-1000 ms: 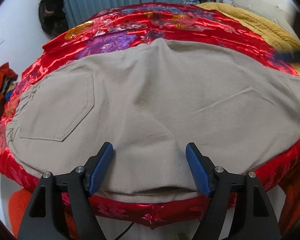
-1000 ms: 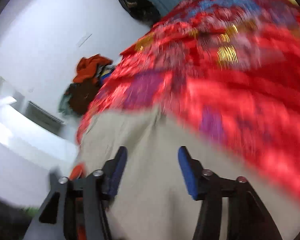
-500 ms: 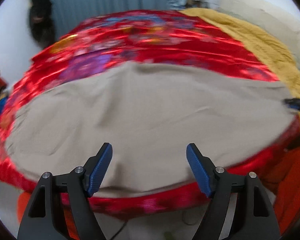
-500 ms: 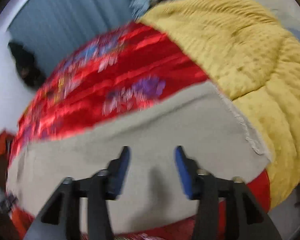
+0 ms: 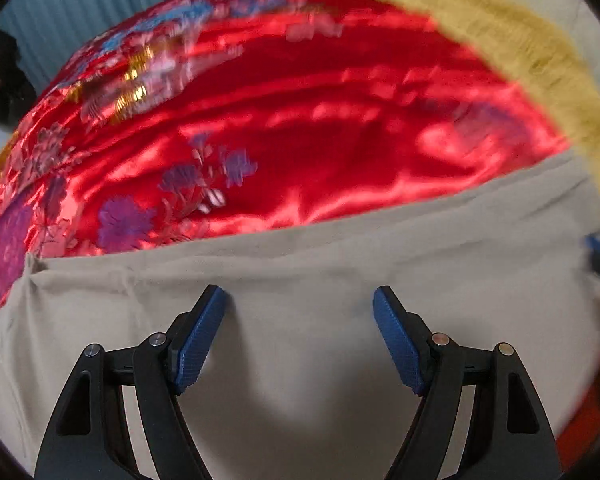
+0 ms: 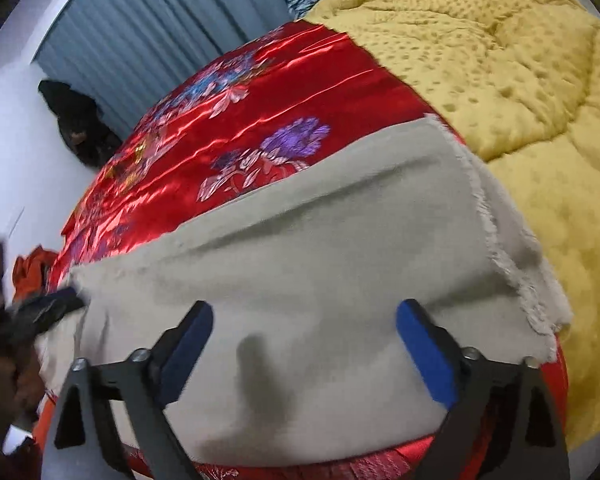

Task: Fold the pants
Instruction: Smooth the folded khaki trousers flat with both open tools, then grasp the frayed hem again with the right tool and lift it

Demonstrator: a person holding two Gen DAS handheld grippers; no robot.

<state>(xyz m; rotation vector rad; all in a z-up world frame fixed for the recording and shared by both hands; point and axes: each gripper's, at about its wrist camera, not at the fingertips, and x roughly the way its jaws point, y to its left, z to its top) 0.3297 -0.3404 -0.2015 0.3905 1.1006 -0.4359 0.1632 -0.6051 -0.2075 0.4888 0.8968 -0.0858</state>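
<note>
**Both grippers poised over the leg end of the pants, nothing gripped yet**

A red satin bedspread with purple and gold flowers fills the upper left and centre of both wrist views, and a yellow quilt banks up along the right. Blue curtains hang in the upper left of the right wrist view.

The beige pants lie flat across the lower half of both frames, on the bedspread. Their frayed hem runs down the right side of the right wrist view, touching the quilt's edge. A long crease crosses the cloth just above centre.

The left gripper stands at lower centre of its view, jaws wide apart over smooth cloth and gripping nothing. The right gripper sits low in its frame near the hem, jaws opening, with only flat fabric below them and none pinched.

This looks like the start of a fold: hands placed at the leg end, no grasp made. The next move likely calls for lowering each gripper to an edge, catching both layers, then carrying the hem toward the waist without dragging the slippery bedspread.
</note>
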